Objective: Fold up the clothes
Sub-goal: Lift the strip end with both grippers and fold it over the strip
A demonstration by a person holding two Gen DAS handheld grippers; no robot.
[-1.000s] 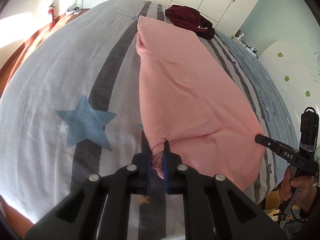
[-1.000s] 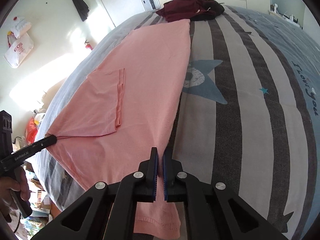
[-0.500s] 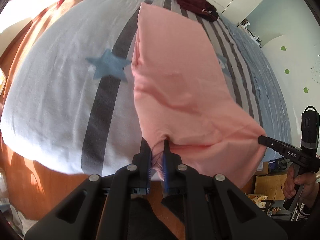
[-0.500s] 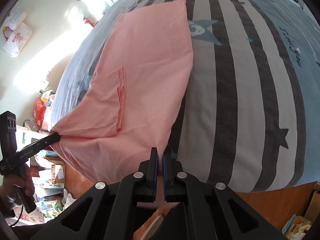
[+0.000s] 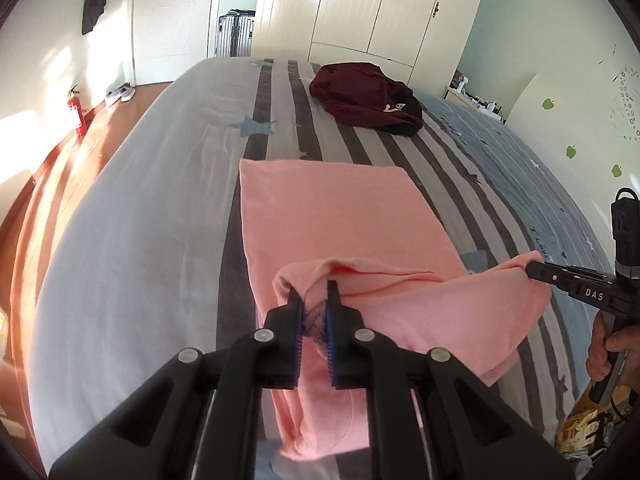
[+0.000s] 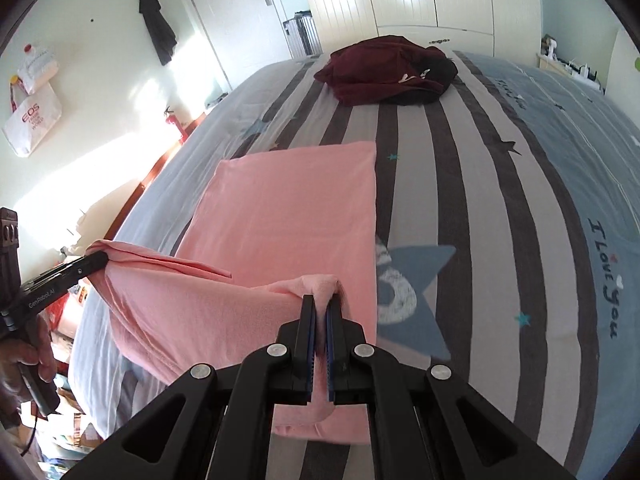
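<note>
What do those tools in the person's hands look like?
Both are black plastic with silver screws and blue ribbed pads inside the two fingers. The left tool shows white lettering "GenRobot.AI" in the right view; the right tool reads "DAS" in the left view. Each has a pistol-style handle and a boxy black block above, with thin black cable below.

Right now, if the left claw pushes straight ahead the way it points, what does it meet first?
Likely the flat part of the pink shirt on the bed, just past the bunched edge the left claw holds; depth is unclear.
</note>
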